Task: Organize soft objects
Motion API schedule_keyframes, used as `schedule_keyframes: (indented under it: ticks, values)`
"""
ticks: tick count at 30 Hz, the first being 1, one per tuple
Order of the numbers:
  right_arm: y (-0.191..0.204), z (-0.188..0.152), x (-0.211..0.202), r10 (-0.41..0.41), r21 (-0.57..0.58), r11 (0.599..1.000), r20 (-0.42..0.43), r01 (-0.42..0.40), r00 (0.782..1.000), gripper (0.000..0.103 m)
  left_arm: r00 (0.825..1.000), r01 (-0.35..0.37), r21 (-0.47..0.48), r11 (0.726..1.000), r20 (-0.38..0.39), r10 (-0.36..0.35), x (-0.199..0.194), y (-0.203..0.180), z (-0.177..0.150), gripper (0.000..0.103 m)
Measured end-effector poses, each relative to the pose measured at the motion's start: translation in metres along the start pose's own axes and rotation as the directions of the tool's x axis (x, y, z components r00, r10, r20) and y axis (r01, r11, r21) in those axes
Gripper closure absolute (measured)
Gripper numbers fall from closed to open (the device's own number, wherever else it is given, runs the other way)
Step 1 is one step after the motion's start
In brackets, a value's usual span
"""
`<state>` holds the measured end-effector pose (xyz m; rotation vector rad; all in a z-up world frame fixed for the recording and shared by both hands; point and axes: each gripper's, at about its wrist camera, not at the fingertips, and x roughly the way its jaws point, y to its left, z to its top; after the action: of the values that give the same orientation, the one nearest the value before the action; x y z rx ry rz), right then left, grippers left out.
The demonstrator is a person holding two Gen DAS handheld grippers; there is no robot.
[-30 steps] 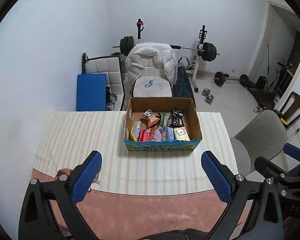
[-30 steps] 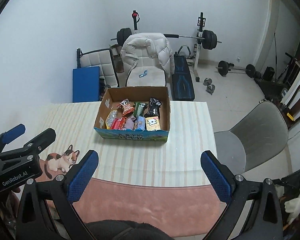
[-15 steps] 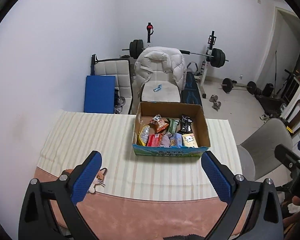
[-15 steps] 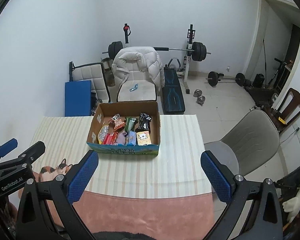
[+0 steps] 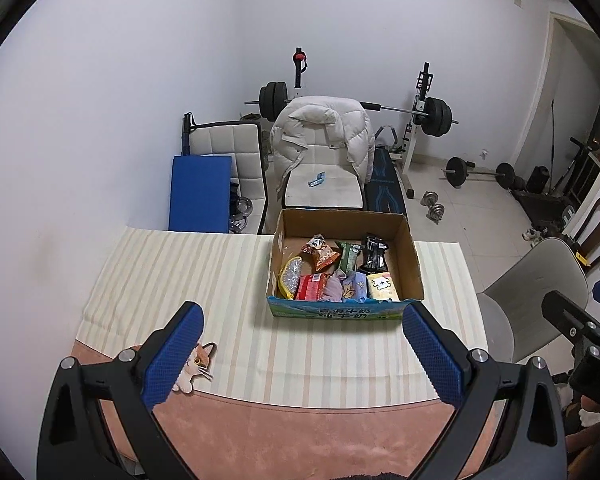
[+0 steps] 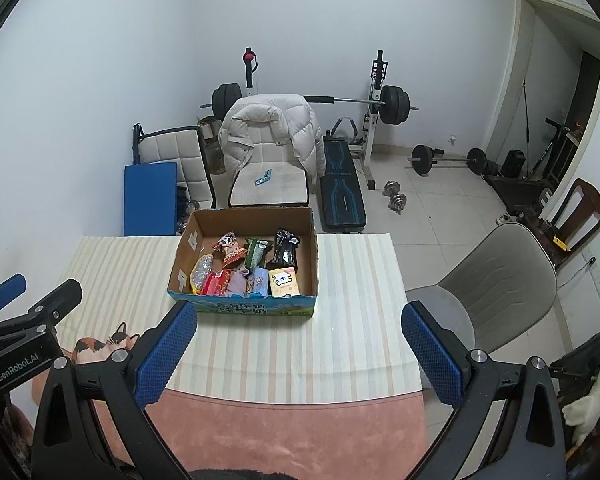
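An open cardboard box (image 5: 408, 252) (image 6: 312, 248) stands on the striped tablecloth at the table's far side. It holds several soft snack packets (image 5: 328, 276) (image 6: 252, 268). My left gripper (image 5: 300, 352) is open and empty, held high above the table's near edge. My right gripper (image 6: 296, 344) is open and empty, also high above the near edge. A calico cat plush (image 5: 194, 364) (image 6: 104, 344) lies at the near left of the table, partly hidden by the fingers.
A pink mat (image 6: 292, 432) covers the near table edge. A grey chair (image 6: 496, 292) stands right of the table. A chair with a white jacket (image 5: 320, 140), a blue pad (image 5: 200, 192) and a weight bench (image 6: 344, 196) stand behind.
Both grippers have risen and pulled back, so the table and box look smaller and more of the room shows. Both stay open and empty.
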<state>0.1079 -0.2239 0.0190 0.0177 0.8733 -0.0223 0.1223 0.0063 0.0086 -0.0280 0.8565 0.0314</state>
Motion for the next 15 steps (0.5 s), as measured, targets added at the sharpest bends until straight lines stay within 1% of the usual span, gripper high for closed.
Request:
schedule_keyframes:
  ticks: [7,15]
  values:
    - [0.0005,-0.0005,0.0068,0.007,-0.012,1.0,0.009,-0.006,1.0,0.0,1.0,0.007,-0.001,1.0,0.007,-0.007,-0.003,-0.0009,0.0017,0.001]
    - [0.0052,-0.0001,0.0025,0.016,-0.022,1.0,0.011,-0.016,1.0,0.0,1.0,0.012,-0.001,1.0,0.006,-0.012,-0.0027,-0.0006,0.0025,0.001]
